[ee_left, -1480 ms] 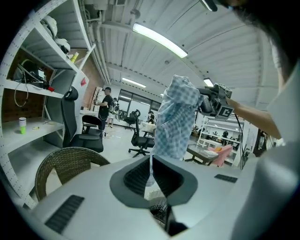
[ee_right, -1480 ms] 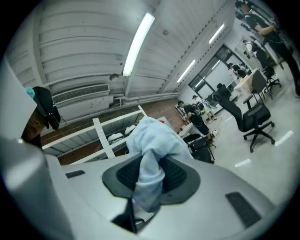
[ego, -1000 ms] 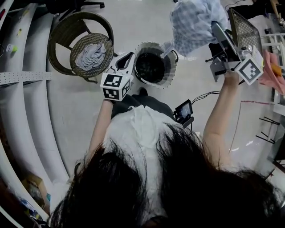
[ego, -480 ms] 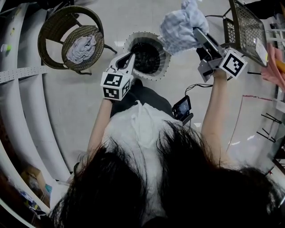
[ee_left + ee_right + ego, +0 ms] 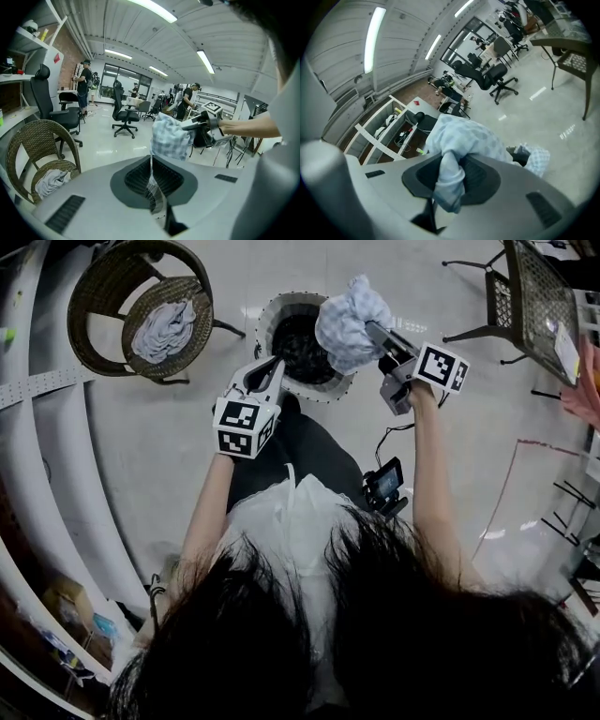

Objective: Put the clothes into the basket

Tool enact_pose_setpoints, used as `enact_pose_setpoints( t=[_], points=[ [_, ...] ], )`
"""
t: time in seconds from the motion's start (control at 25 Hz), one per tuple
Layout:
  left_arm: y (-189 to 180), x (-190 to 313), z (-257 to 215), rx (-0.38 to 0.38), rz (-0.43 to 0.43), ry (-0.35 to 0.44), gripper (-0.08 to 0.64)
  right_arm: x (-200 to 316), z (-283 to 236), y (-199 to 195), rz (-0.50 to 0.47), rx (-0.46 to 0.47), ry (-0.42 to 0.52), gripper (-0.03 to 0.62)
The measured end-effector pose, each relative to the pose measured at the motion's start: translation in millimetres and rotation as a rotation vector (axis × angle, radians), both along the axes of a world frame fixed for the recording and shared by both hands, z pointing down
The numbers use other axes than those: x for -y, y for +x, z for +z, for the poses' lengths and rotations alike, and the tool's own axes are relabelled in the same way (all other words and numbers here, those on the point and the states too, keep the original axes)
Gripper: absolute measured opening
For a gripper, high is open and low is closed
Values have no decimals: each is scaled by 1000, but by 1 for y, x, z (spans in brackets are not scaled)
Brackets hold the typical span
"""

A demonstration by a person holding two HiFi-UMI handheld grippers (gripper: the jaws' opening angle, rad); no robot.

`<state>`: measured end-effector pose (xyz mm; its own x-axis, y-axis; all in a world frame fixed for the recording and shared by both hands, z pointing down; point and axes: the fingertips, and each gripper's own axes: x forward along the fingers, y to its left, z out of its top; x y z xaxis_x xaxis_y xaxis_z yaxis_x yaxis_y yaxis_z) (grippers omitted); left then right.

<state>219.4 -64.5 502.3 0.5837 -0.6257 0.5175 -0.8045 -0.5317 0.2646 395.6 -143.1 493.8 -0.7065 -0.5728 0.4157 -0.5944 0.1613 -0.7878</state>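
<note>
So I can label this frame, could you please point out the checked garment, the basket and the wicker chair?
checked garment (image 5: 349,320), head view, bunched middle of the fabric.
basket (image 5: 281,304), head view, far rim.
wicker chair (image 5: 89,282), head view, curved backrest.

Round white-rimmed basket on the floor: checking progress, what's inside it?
The round white-rimmed basket shows only a dark interior; contents cannot be told. The blue-checked cloth garment in the right gripper covers its right part in the head view.
</note>
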Motion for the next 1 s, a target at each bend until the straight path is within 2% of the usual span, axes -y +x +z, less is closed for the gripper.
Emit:
enact_pose_setpoints(
  t=[0.16,0.36,0.6,0.8,0.84,0.92,1.0],
  points=[
    [5,-2,27,17,1,-48,22,3,74,1,25,-32,-108,101],
    [11,0,64,37,22,-99,23,9,156,10,107,-60,-219,101],
    [19,16,107,44,30,-139,23,19,233,30,167,-121,-304,103],
    [21,25,141,47,37,-180,22,19,285,40,170,-195,-371,104],
    [22,26,146,49,39,-187,22,18,293,41,161,-215,-378,117],
    [23,26,153,51,41,-196,22,15,306,41,132,-260,-383,213],
    [23,26,159,52,44,-202,23,13,315,39,110,-290,-387,236]
  ],
)
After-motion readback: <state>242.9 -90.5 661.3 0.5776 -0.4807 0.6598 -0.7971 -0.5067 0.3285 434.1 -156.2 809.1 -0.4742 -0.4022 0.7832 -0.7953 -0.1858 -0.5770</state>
